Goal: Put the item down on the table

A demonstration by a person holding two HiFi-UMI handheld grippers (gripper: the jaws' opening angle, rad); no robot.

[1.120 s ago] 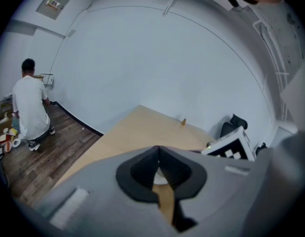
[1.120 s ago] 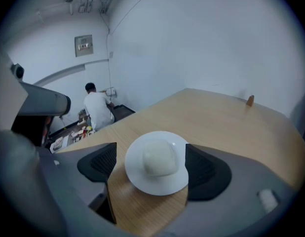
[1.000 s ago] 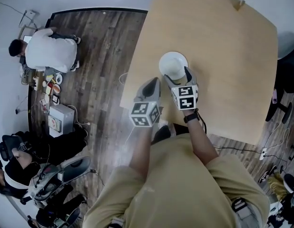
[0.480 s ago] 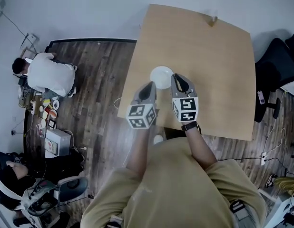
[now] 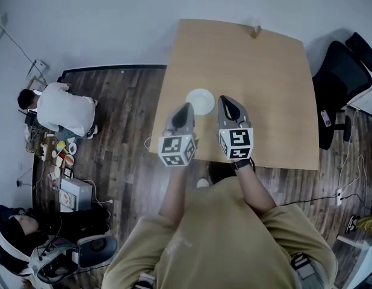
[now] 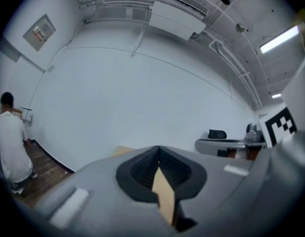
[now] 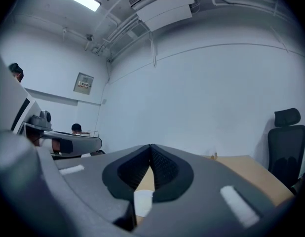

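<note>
left gripper (image 6: 158,156) is holding its jaws pressed together, gripping nothing | right gripper (image 7: 150,154) is doing likewise, empty | white plate (image 5: 200,101) is lying free on the table (image 5: 267,89) between your tips | placing looks finished; next, you're likely just drawing both grippers clear
</note>
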